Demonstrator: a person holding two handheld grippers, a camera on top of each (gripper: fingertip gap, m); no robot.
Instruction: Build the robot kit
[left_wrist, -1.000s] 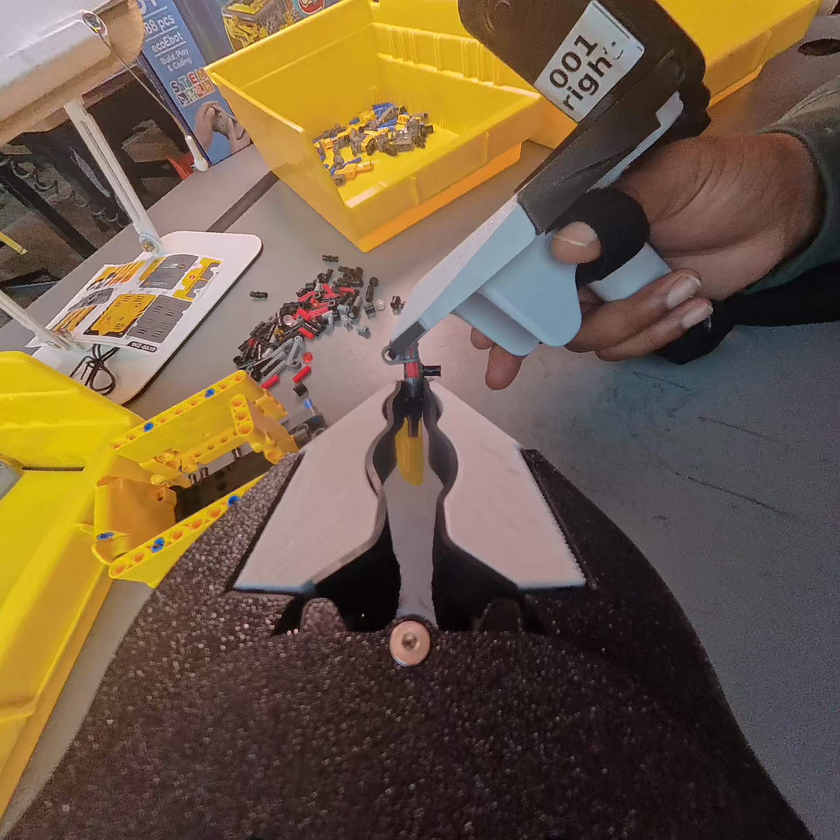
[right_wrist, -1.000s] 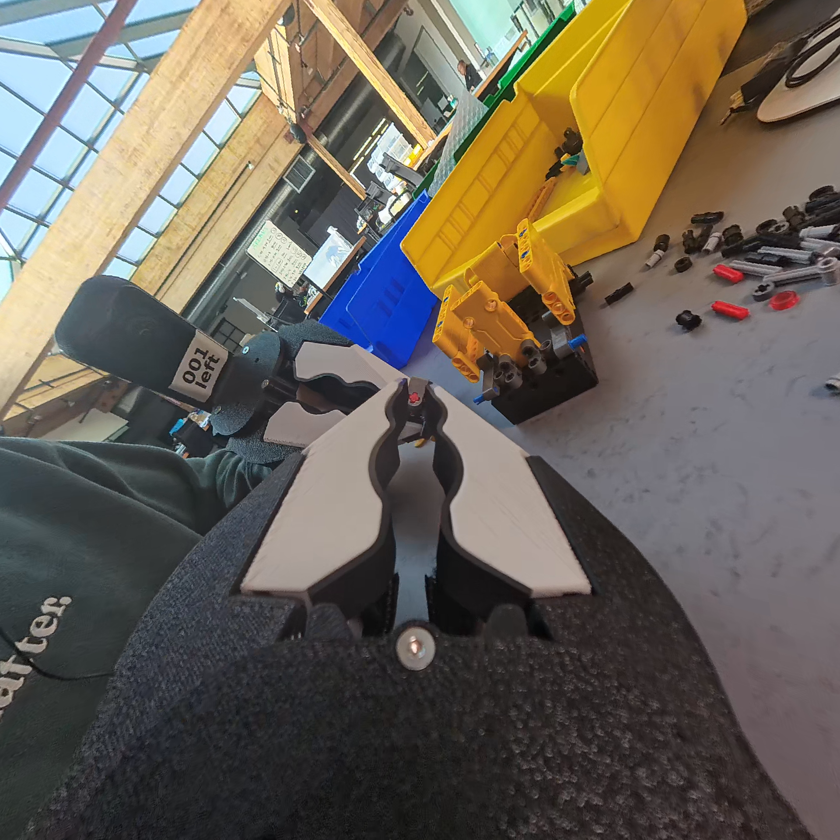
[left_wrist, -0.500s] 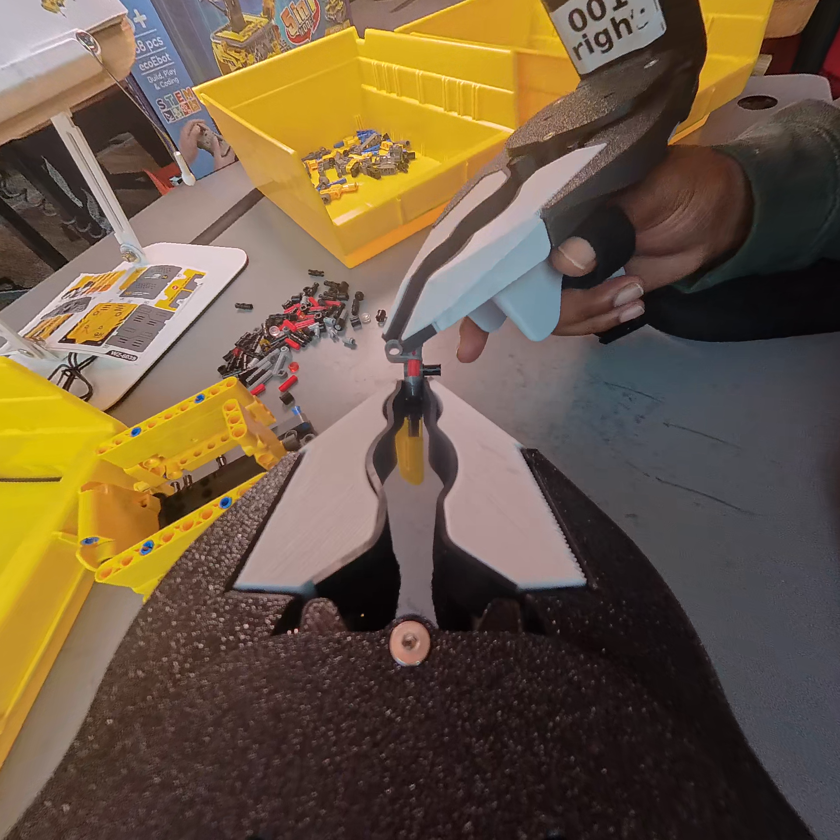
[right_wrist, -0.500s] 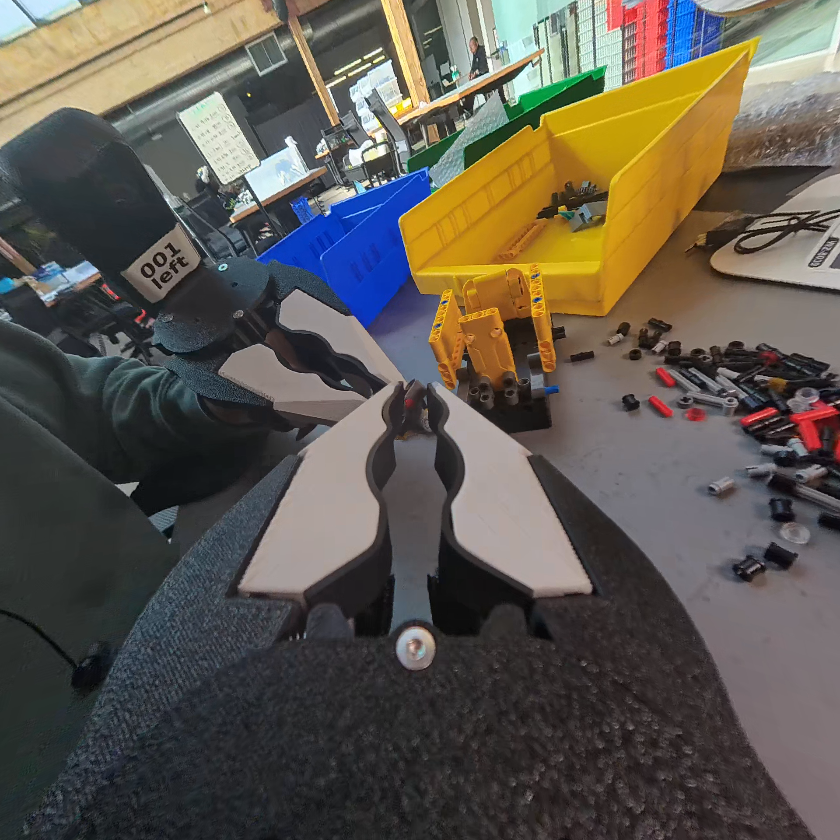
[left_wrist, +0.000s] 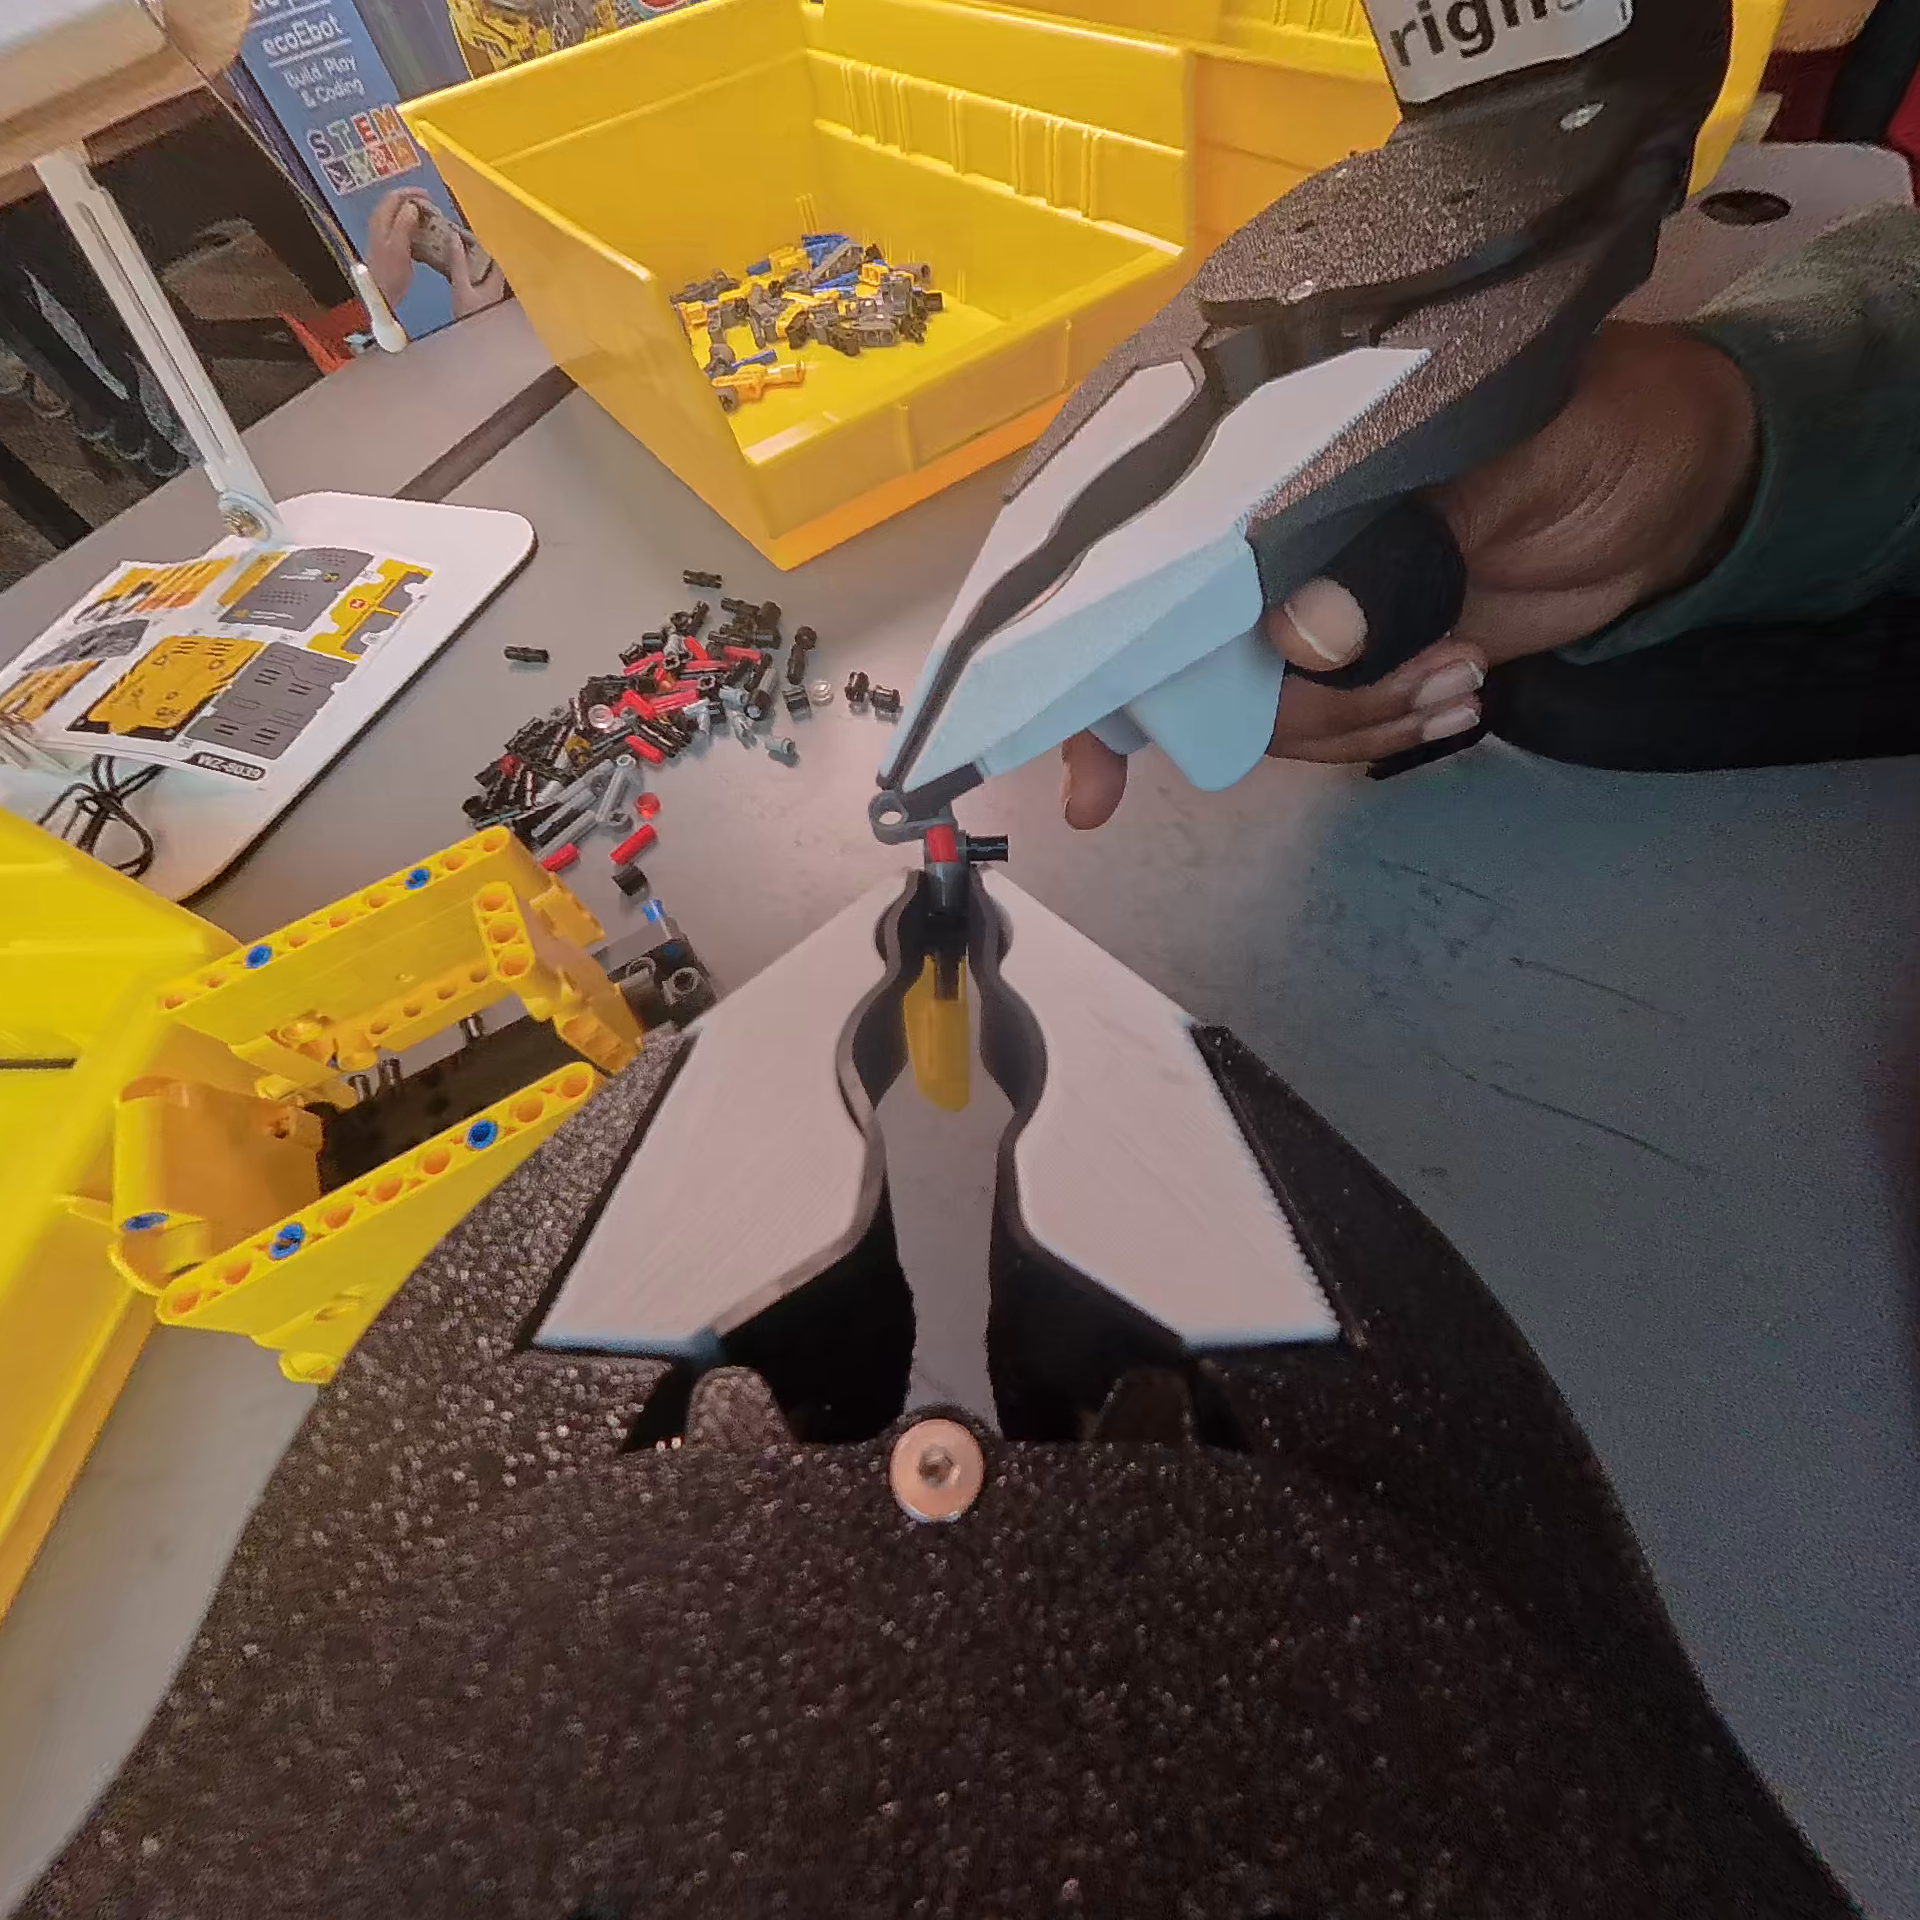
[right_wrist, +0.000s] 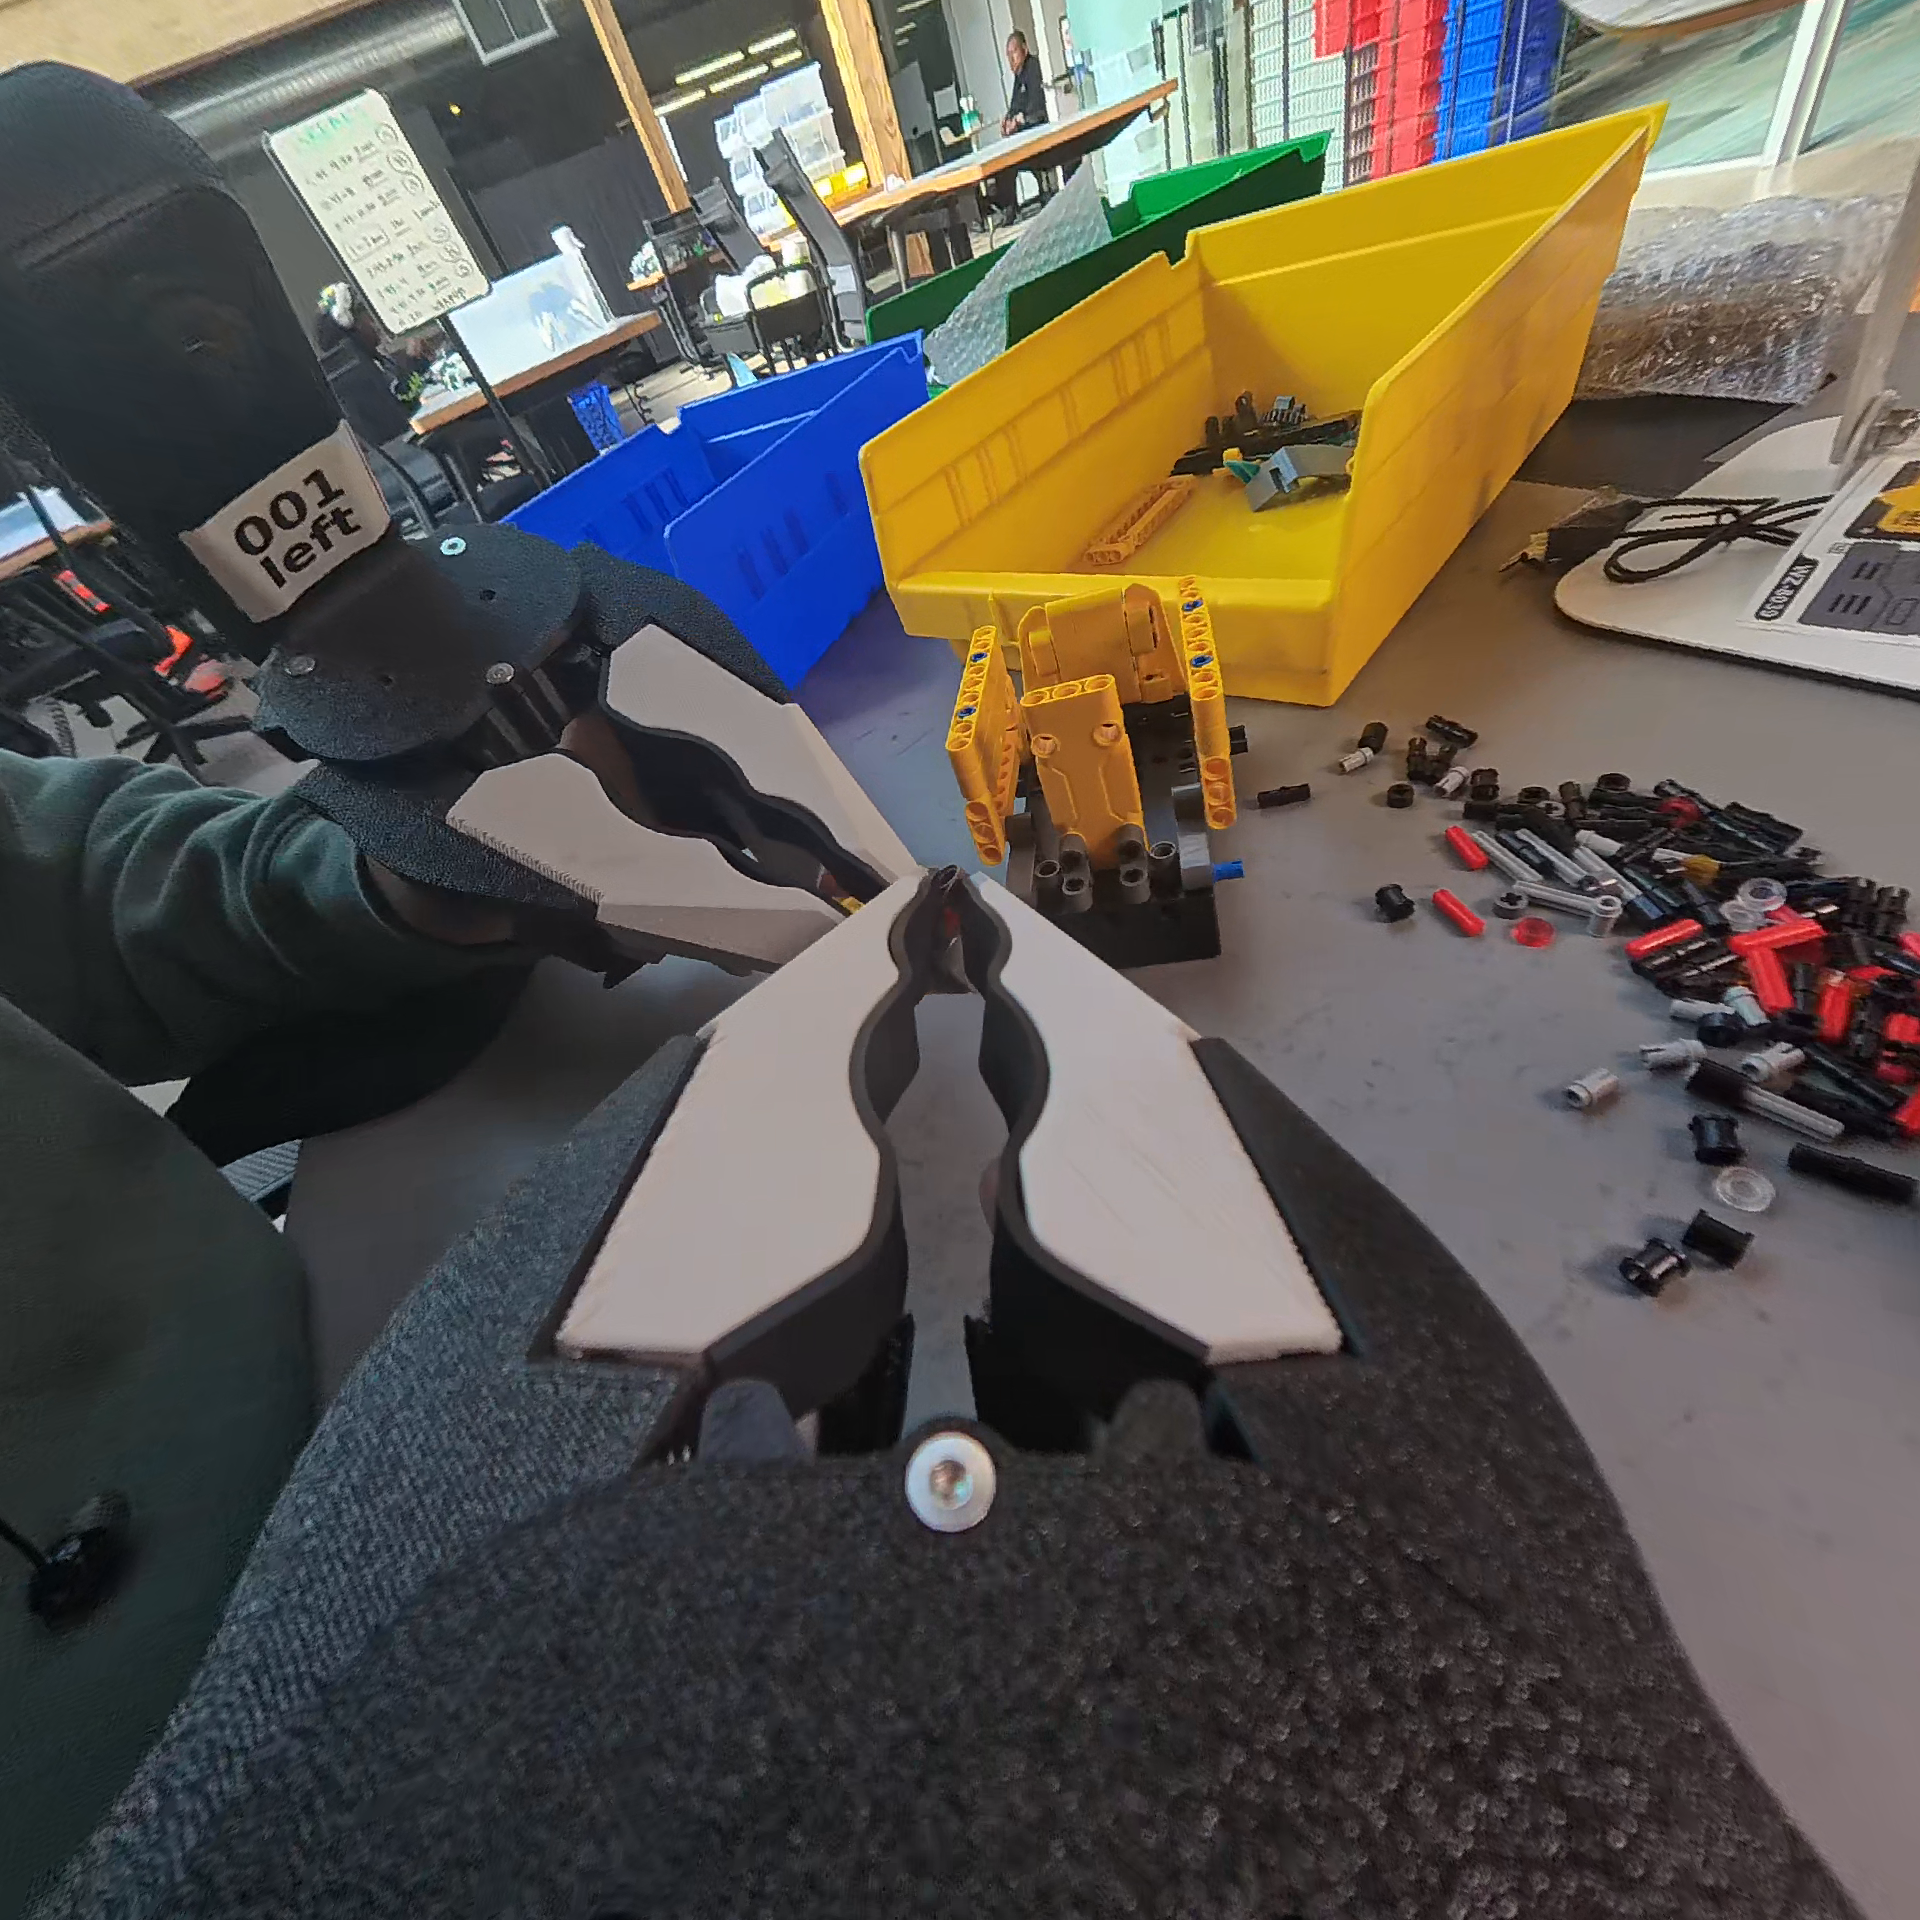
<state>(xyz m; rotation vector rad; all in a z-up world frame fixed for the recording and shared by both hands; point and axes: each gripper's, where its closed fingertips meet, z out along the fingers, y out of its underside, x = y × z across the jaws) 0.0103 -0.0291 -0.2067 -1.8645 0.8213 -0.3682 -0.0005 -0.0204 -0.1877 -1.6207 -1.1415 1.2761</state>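
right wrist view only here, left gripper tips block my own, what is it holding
Observer: The left gripper is shut on a yellow piece; a dark grey and red end sticks out past its tips.
Operator: and mine, got anything
Observer: The right gripper pinches a small grey link right at that red end.
Operator: more parts anywhere
Observer: A second yellow bin beyond the loose pile holds blue, grey and yellow parts.

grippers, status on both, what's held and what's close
Left gripper shut on yellow-and-grey pin assembly. Right gripper shut on small grey connector, meeting its tip. Loose black-and-red pin pile nearby.
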